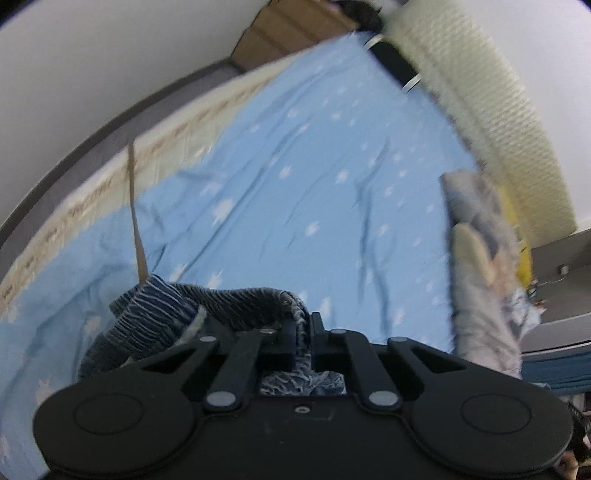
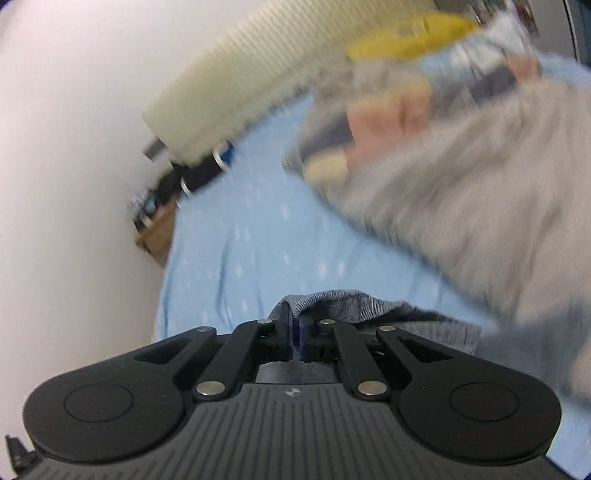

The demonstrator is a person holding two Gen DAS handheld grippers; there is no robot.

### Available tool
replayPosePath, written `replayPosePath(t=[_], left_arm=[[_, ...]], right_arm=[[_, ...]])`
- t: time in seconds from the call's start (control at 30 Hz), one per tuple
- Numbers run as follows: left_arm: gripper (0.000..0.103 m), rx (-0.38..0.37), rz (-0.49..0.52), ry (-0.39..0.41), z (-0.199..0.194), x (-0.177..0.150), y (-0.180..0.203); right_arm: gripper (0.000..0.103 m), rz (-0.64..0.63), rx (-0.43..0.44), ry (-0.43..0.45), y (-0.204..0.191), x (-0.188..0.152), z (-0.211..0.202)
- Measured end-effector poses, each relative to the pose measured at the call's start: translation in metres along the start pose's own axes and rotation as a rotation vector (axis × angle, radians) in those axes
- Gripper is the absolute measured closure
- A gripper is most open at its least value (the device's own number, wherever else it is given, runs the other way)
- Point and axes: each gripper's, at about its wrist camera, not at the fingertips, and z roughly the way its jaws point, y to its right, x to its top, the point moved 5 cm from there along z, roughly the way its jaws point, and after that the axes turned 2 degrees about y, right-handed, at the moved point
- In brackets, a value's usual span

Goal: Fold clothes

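Two grippers each pinched cloth, jaws almost shut. Left gripper [image 1: 303,325] held a dark striped shirt [image 1: 159,317] above the bed [image 1: 295,166]. Right gripper [image 2: 295,326] held gray cloth [image 2: 343,306]. Farther off lay a pile of clothes [image 2: 461,177] and a cream pillow [image 1: 480,110].

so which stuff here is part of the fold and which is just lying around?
In play:
- striped garment, pinched by the left gripper
- same kind of fabric pinched by the right gripper
- blue bedsheet as work surface

Lying about:
- grey clothes pile
- cream roll
- yellow item
- cardboard box
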Motion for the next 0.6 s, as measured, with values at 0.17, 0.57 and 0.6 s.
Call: replayPosePath(t=[0.17, 0.57, 0.6], left_arm=[[0.098, -0.081, -0.007, 0.112, -0.038, 0.024, 0.036], [0.098, -0.110, -0.083, 0.251, -0.100, 0.009, 0.016], [0.098, -0.096, -0.106, 0.237, -0.101, 0.000, 0.007]], right_arm=[[0.100, -0.085, 0.060, 0.133, -0.025, 0.071, -0.020], [0.100, -0.114, 0.054, 0.236, -0.003, 0.089, -0.092], [0.100, -0.106, 0.036, 0.213, 0.006, 0.077, -0.094]])
